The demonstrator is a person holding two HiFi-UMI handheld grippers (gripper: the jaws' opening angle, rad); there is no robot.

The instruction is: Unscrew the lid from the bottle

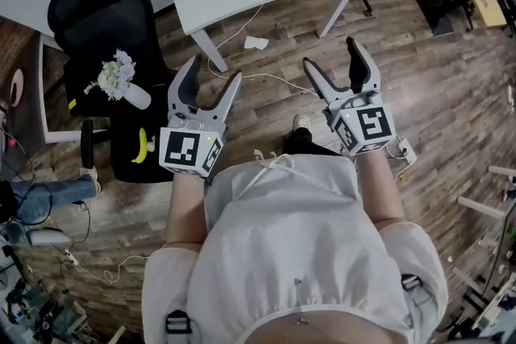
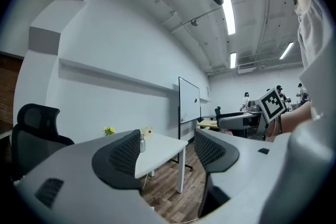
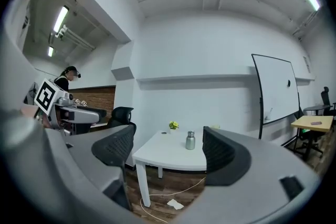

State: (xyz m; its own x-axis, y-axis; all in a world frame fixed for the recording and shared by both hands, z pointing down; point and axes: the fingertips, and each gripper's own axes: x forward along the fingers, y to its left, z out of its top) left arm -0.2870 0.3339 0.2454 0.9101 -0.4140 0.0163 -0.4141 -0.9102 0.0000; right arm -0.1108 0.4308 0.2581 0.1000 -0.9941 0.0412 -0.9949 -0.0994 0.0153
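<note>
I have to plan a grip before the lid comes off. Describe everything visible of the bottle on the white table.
The bottle is a small, stubby cylinder that looks like silver-grey metal. Its lid, slightly narrower and the same colour, is still on. It stands upright on the bare top of the white table, with only the table touching it. No label or marking can be made out at this distance.

My right gripper [image 3: 167,148] stands with jaws wide apart, gripping nothing; well ahead I see the steel bottle [image 3: 190,140] upright on the white table [image 3: 157,158].
</note>
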